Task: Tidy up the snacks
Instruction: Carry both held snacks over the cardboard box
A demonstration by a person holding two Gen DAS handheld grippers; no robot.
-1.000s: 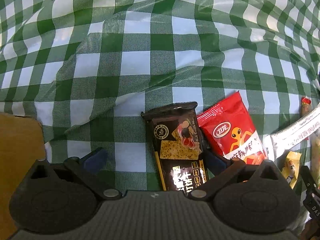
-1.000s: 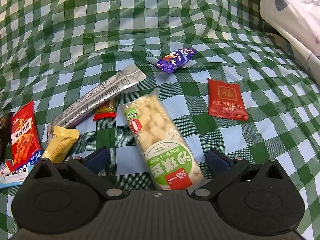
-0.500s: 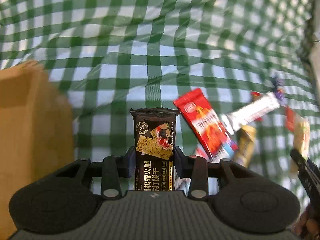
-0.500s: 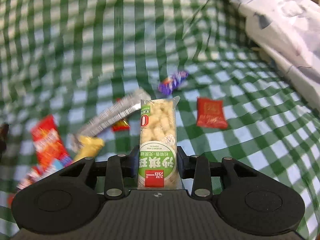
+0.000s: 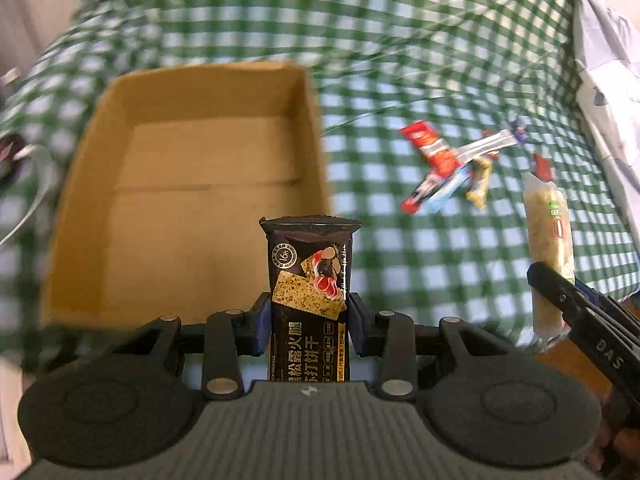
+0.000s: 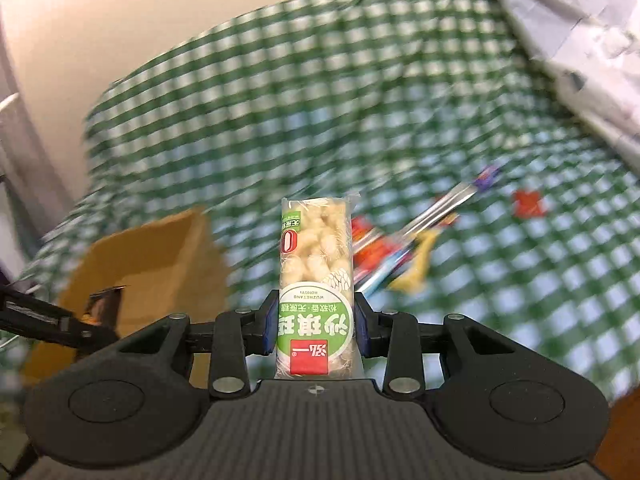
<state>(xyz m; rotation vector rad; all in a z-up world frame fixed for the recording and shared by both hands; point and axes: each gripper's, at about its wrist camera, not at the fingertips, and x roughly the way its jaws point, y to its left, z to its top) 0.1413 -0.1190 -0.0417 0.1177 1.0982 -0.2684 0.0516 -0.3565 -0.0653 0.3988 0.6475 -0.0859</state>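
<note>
Left gripper clamped the black cracker pack, frame centre, over the near edge of the empty box. Right gripper clamped the puffed-rice pack. Loose snacks sat upper right on the checked cloth, nothing blocking the box.

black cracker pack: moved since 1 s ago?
Yes. The black cracker pack lay on the checked cloth beside the red packet; now it is lifted clear, clamped in the left gripper, at the cardboard box.
</note>
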